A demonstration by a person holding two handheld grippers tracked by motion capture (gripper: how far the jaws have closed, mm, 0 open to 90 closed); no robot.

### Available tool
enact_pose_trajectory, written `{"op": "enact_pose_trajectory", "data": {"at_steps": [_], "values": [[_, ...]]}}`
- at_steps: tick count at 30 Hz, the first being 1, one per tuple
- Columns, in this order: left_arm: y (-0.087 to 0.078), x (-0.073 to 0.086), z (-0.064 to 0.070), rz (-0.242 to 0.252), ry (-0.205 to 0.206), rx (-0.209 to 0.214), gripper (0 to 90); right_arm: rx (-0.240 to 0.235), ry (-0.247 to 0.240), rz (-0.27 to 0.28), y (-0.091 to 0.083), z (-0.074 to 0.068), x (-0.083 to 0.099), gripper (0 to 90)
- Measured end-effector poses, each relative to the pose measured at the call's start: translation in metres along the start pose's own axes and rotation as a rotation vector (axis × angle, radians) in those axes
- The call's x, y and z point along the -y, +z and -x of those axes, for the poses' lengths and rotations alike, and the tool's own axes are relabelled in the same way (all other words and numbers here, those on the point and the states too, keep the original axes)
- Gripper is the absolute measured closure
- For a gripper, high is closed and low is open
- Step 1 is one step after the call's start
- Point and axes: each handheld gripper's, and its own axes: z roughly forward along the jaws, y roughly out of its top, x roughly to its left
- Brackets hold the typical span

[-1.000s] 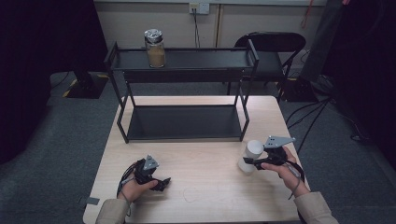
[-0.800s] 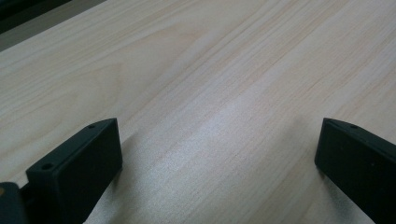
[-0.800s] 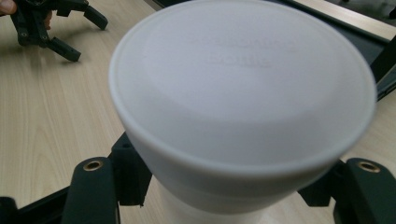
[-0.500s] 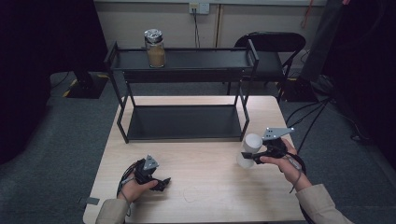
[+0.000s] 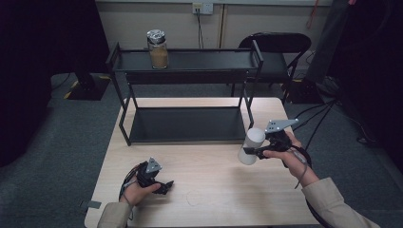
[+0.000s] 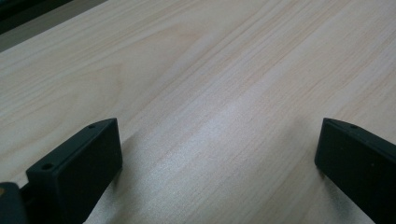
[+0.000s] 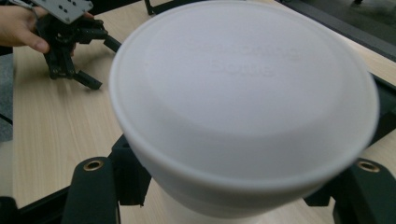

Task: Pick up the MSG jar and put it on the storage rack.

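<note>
A white lidded container (image 5: pixel 251 145) hangs above the table's right side, tilted, with my right gripper (image 5: pixel 259 152) shut on it. Its round white lid (image 7: pixel 243 88) fills most of the right gripper view, with a black jaw on each side of it. My left gripper (image 5: pixel 164 186) rests on the wooden table (image 5: pixel 214 190) near the front left, held by a hand. In the left gripper view its two black jaws stand wide apart over bare wood (image 6: pixel 210 93), open with nothing between them. The left gripper (image 7: pixel 70 51) also appears far off in the right gripper view.
A black two-tier metal shelf (image 5: pixel 185 90) stands across the back of the table. A glass jar with a foil top (image 5: pixel 158 48) holding brown contents sits on its upper tier at the left. A black chair (image 5: pixel 280 47) stands behind the table.
My right gripper has lifted the white container off the table and tilted it, moving slightly toward the shelf. The left gripper has stayed in place.
</note>
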Motion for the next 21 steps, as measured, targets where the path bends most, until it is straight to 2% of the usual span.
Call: {"op": "enact_pose_trajectory", "data": {"at_steps": [13,21], "values": [[0.0,-0.001,-0.001,-0.002,0.005,0.0,0.0,-0.001,-0.045,-0.017,-0.007,0.004,-0.05,33.9],[0.0,-0.001,-0.001,-0.002,0.005,-0.001,0.0,-0.01,-0.05,-0.021,-0.008,0.005,-0.077,33.9]]}}
